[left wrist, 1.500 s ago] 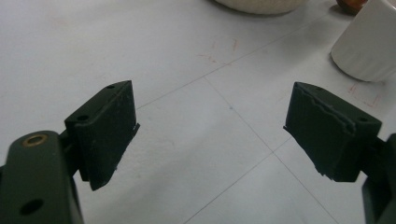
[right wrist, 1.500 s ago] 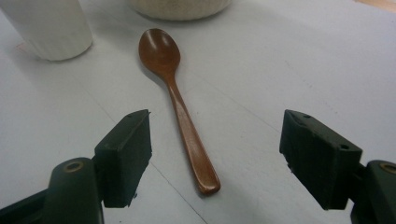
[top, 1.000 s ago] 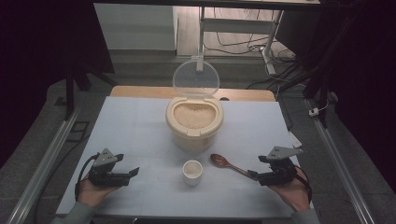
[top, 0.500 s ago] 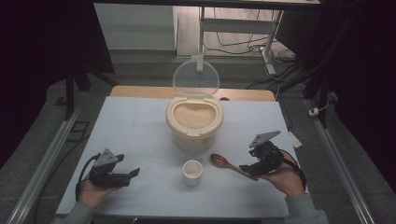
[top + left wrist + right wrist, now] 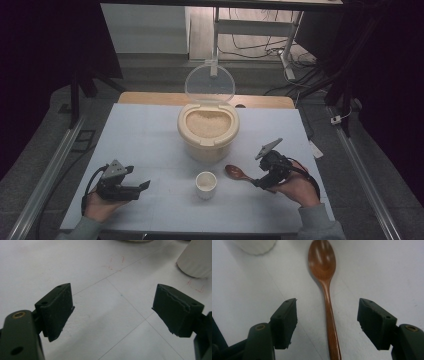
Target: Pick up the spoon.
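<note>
Standing at twelve o'clock, the round cream plastic bin (image 5: 207, 131) is filled with rice, its clear lid raised. The brown wooden spoon (image 5: 325, 280) is straddled, untouched, by the right gripper (image 5: 327, 318), jaws just narrowing; the left gripper (image 5: 112, 312) is held wide open, empty.

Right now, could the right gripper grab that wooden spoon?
Probably yes: the right gripper has been closing its jaws, which straddle the wooden spoon handle without touching it; nothing lies between.

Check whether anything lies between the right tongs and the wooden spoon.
Nothing visible does. The right tongs stand open astride the wooden spoon's handle, their jaws just closing a little, with bare table on either side. The white cup sits off to one side.
</note>
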`<state>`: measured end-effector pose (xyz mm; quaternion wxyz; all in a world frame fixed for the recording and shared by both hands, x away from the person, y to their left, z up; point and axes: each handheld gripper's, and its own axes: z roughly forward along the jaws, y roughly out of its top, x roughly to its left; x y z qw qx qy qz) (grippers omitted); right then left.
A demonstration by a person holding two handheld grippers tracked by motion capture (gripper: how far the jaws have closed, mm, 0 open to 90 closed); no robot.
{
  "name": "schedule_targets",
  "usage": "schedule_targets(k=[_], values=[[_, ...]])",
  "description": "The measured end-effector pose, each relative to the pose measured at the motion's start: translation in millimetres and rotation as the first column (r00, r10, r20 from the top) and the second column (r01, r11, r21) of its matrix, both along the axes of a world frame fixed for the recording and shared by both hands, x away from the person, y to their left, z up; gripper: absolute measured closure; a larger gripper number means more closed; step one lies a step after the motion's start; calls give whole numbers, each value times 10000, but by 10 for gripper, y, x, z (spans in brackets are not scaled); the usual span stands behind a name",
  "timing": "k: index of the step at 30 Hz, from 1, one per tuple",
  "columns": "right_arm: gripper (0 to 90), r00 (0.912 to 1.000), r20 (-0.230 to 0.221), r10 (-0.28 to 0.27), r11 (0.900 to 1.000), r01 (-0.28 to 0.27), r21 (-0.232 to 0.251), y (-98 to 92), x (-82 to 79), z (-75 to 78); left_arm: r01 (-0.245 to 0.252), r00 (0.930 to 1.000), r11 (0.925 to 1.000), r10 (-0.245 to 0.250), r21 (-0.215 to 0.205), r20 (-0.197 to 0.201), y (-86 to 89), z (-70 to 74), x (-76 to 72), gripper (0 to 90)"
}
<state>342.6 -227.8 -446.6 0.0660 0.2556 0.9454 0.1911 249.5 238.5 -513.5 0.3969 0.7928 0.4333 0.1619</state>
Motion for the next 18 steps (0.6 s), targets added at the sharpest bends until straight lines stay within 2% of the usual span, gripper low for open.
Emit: schedule_targets(k=[3, 7, 13, 18], values=[[340, 9998, -200, 11, 10000, -12, -56, -13, 17, -36, 4, 10000, 10000, -4, -3, -8, 2, -3, 0, 164], [355, 9991, -420, -66, 9982, 41, -594, -52, 59, -148, 11, 10000, 10000, -11, -10, -28, 7, -7, -2, 164], [381, 9971, -742, -191, 9958, 122, -911, -101, 104, -296, 59, 10000, 10000, -59, 30, -75, 6, -21, 3, 165], [424, 9970, -763, -152, 9929, 61, -1185, -93, 123, -348, 67, 9999, 10000, -67, 64, -147, 4, -38, 12, 165]])
